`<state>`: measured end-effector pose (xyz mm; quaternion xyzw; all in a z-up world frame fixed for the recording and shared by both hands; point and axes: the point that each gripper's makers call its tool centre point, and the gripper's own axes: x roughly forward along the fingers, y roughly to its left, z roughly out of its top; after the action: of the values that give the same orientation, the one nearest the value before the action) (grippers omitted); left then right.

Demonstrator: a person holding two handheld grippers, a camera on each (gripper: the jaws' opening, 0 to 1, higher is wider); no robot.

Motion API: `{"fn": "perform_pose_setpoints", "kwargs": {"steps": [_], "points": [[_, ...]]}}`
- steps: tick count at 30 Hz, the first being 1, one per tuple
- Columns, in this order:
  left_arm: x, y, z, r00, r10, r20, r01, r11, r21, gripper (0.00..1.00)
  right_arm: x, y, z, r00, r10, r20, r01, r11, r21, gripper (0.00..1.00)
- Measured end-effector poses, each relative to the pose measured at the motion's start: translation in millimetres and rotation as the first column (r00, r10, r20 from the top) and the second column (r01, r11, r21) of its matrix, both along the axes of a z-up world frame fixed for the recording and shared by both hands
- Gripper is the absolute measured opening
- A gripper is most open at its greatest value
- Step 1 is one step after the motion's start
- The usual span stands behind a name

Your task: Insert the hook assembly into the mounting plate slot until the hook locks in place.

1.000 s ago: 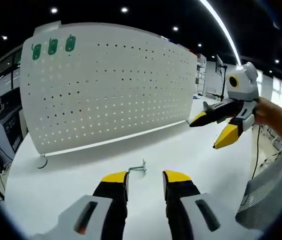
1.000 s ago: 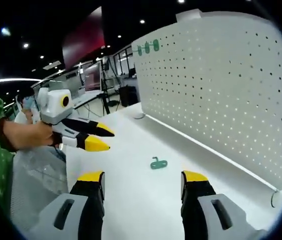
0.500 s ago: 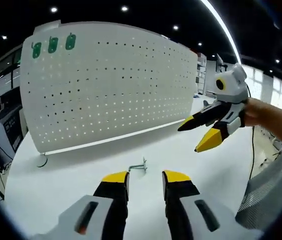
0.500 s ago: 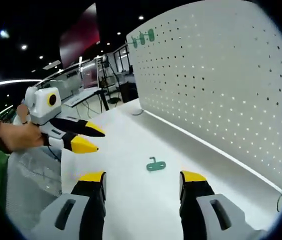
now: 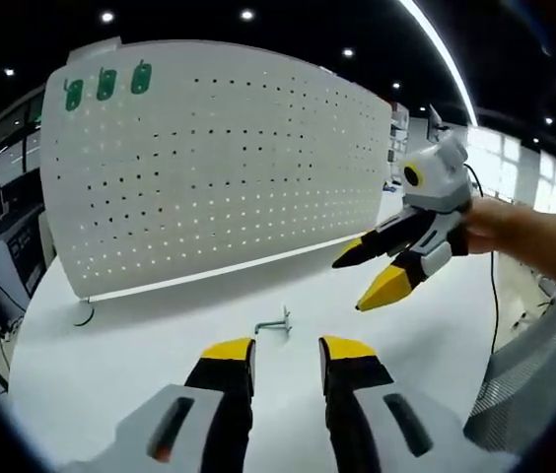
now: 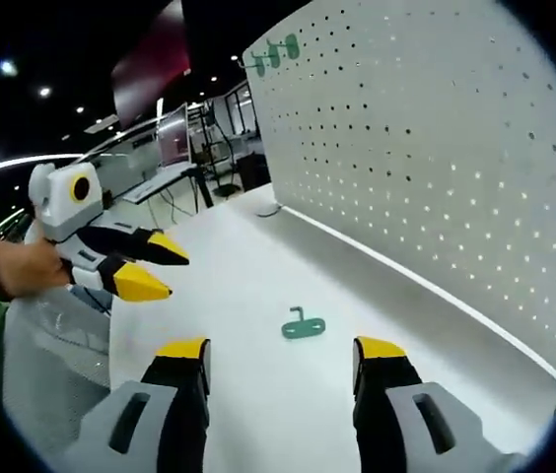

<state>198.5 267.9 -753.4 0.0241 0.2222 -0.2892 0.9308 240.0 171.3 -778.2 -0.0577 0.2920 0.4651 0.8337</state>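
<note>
In the left gripper view, the left gripper hovers low over the white table with its jaws a narrow gap apart and nothing between them. The metal hook lies flat on the table just ahead of the jaw tips, apart from them, with bare table between. Beyond the hook stands the white pegboard, upright along the far side of the table. Three green plates hang at its upper left corner, well apart from both grippers. The right gripper enters from the right, held by a hand, above the table and to the right of the hook; its jaws are spread and hold nothing.

In the right gripper view, the right gripper has its jaws wide apart and empty. A green mounting plate lies flat on the table just ahead of the jaws, roughly centred between them, not touching them. The pegboard rises to the right of the jaws, with the green plates at its far top corner. The left gripper shows on the left, held by a hand, above the table edge, well apart from the mounting plate. Desks and monitors stand in the background beyond the table, too blurred for detail
</note>
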Motion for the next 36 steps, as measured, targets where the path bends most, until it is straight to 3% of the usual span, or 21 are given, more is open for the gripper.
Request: {"fn": "perform_pose_setpoints", "kwargs": {"steps": [36], "points": [[-0.1, -2, -2.7, 1.000, -0.006, -0.014, 0.006, 1.000, -0.006, 0.25, 26, 15, -19.1, 0.999, -0.025, -0.028, 0.025, 1.000, 0.009, 0.55]]}}
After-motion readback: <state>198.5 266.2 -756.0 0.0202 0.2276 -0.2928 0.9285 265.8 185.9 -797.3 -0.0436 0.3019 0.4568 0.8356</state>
